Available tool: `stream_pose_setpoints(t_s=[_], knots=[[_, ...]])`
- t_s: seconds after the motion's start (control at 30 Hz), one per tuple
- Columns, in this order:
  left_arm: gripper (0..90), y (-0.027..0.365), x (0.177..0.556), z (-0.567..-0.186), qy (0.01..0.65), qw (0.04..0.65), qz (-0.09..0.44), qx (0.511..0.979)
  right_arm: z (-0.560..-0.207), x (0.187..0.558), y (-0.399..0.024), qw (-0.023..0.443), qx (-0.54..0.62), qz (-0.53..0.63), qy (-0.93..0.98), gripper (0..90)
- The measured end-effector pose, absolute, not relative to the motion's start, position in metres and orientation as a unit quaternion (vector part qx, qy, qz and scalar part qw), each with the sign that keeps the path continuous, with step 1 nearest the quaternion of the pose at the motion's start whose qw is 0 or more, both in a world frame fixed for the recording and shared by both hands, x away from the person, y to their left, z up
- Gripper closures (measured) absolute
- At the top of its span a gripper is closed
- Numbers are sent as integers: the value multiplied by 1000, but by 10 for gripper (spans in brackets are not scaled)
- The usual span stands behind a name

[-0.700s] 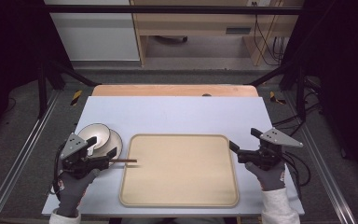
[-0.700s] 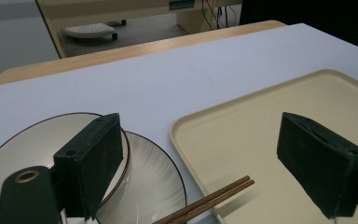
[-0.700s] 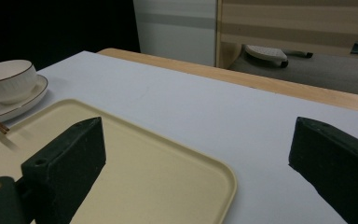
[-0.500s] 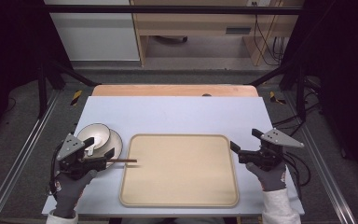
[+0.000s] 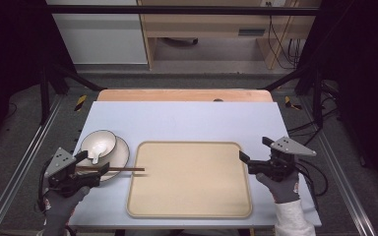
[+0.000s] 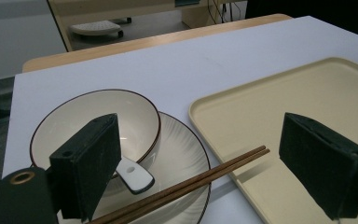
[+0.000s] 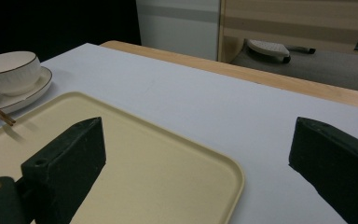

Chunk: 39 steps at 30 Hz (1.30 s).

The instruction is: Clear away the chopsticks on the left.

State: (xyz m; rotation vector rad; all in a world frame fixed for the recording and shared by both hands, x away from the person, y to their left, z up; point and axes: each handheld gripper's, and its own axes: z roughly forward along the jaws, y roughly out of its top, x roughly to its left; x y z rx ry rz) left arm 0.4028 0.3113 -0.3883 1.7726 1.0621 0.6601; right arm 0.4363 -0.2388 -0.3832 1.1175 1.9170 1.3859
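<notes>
Since the earlier frames the left claw [image 5: 89,167] has drawn back toward the tabletop's [image 5: 187,120] near-left corner, uncovering the bowl [image 5: 98,143]. Brown chopsticks [image 5: 113,169] lie across the white plate [image 5: 119,153], tips over the beige tray's [image 5: 189,209] left rim, between the left claw's wide-open, empty jaws. A white spoon [image 6: 134,175] rests in the bowl. Right claw [image 5: 254,156], open and empty, hovers over the tray's right edge.

We see a pale blue table [image 5: 187,118] (a wooden strip along its far edge) carrying a beige tray [image 5: 192,179] near the middle, and just left of it a white plate [image 5: 120,153].
</notes>
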Motion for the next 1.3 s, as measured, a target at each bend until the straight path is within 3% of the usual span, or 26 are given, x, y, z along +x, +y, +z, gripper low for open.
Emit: stream_pose_setpoints(t_s=[0.8,1.3], knots=[[105,339,378,-414,456,428,253,738,-387,438,-234,253,414,503,715,37],[185,340,406,-436,461,385,256,757,-390,441,-230,248,415,497,721,38]])
